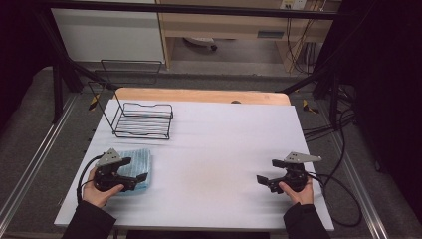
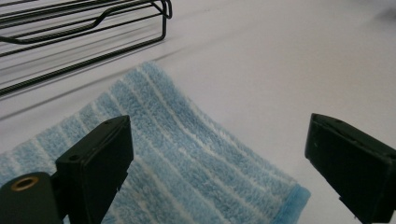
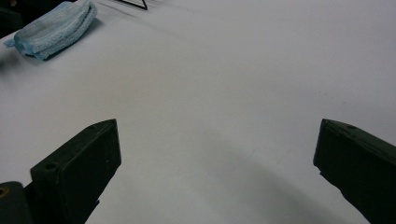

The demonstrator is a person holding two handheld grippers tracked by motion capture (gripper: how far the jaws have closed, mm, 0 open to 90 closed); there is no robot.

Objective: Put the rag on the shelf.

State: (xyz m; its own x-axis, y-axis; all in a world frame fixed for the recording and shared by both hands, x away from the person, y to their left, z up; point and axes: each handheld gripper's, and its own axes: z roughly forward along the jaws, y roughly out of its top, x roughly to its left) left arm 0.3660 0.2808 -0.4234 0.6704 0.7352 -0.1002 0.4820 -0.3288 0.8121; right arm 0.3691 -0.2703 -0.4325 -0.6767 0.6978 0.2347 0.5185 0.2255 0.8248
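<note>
We see the left gripper (image 1: 132,170) poised with its jaws spread wide over a folded blue striped towel (image 2: 187,154), which lies near the left edge of the white surface (image 1: 214,144), toward the near-left corner and just in front of a black wire rack (image 1: 143,121). The right gripper (image 1: 269,172), also released and holding nothing, hovers above bare surface near the right edge, well apart from the towel. In the left gripper view one jaw stands over the cloth while the other hangs past its bound corner, above the surface. We judge the chief risk to be a shallow bite: closing from here could catch only the top fold, letting the lower layers sag open or slip free on lifting. A jaw pressed too low might also drag the towel across the smooth surface instead of grasping it, bunching it toward the rack.
</note>
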